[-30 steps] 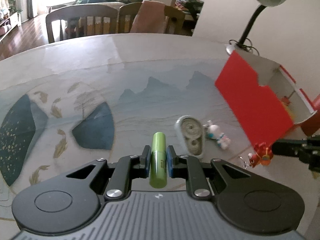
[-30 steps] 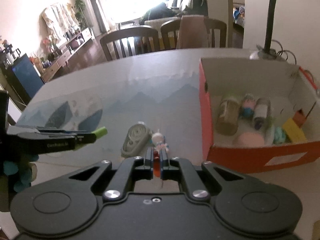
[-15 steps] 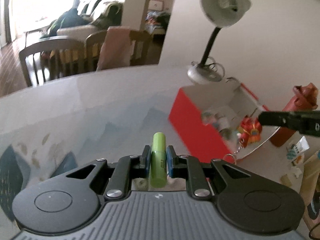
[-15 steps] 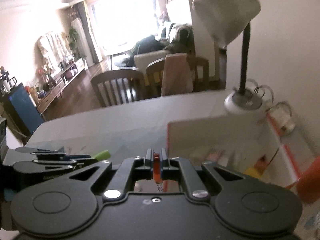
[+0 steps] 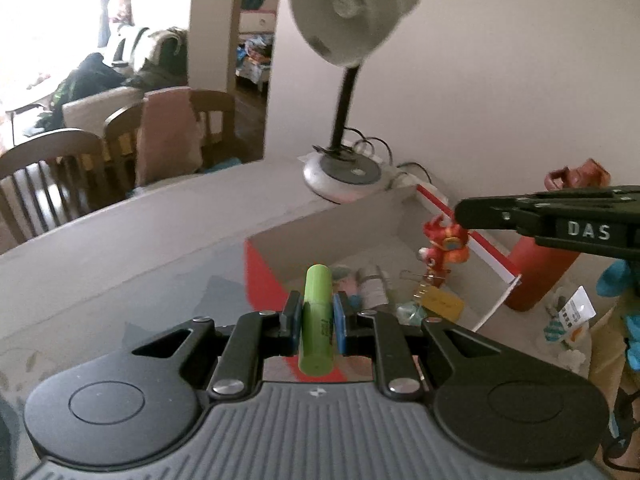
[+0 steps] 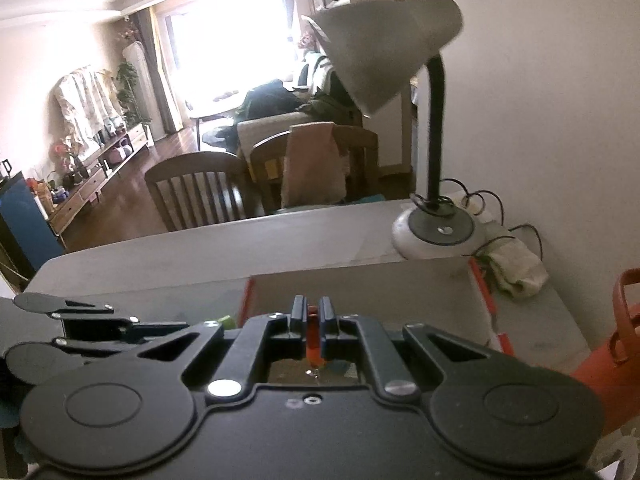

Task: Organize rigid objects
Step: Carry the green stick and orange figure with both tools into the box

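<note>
Two items in hand, one per gripper, both poised at the box.

Nearest, my left gripper: jaws clamped on the green cell, a smooth cylinder held across its middle, its tip pointing toward the box. I judge it stiff, fairly dense for its bulk and slick-skinned; a mid-body pinch suits it, though it could slide lengthwise if the grip eases.

Next, my right gripper: jaws pressed together on a thin red part of the figure. From the left wrist view the figure, a small red and gold toy with a key ring dangling beneath, hangs above the box interior. I judge it light and hard, with thin protruding bits that may snap; the loose ring will swing, so the body is the safer hold.

Beyond, the box: red outside, pale inside, open-topped, on the table. It already holds several small things, among them a grey cylinder and a yellow block; others are too blurred to name.

Farther, the lamp stands just behind the box, by the wall; a red jug sits beside the box's right end.

Farthest, chairs at the table's far edge.
</note>
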The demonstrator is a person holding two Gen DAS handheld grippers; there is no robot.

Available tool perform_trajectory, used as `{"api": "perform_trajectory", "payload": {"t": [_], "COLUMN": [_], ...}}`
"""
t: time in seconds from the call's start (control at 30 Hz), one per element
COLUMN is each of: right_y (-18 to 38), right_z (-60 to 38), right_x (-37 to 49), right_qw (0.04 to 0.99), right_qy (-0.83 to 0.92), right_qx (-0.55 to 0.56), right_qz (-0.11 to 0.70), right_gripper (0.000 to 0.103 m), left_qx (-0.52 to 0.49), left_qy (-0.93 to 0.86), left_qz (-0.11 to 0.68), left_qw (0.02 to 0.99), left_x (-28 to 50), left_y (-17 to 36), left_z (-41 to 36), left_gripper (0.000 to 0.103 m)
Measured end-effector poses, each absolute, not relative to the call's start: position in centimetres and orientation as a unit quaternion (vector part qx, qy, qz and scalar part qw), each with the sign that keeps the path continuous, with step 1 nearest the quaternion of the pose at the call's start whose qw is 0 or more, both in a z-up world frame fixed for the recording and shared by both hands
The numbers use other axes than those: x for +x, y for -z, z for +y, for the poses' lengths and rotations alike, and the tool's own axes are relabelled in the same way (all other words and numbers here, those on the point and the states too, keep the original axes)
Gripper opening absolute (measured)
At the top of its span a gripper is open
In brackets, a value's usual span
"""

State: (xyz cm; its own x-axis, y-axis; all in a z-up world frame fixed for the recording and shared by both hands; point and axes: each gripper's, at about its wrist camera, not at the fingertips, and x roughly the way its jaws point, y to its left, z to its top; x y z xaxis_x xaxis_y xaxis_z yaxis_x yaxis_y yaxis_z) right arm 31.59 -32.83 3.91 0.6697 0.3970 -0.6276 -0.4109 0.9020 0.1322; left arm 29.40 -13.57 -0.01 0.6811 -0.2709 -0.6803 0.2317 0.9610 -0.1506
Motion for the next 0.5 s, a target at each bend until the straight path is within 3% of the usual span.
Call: {"api": "perform_trajectory", "payload": {"t": [0.5], "right_y": [0.3], "right_z": [-36.7], "right_x": [38.4], "right_qw": [0.909], "right_qy": [-0.188], "right_qx": [-0.011], "right_qz": [0.371], "right_gripper": [0.005], "left_qx": [-0.015], "left_qy": [0.128], "left_qz": [0.428], "left_qw": [0.894], "left_x": [35.2], "left_y": [4.7], "left_z": [-20.9], "left_gripper": [0.016]}}
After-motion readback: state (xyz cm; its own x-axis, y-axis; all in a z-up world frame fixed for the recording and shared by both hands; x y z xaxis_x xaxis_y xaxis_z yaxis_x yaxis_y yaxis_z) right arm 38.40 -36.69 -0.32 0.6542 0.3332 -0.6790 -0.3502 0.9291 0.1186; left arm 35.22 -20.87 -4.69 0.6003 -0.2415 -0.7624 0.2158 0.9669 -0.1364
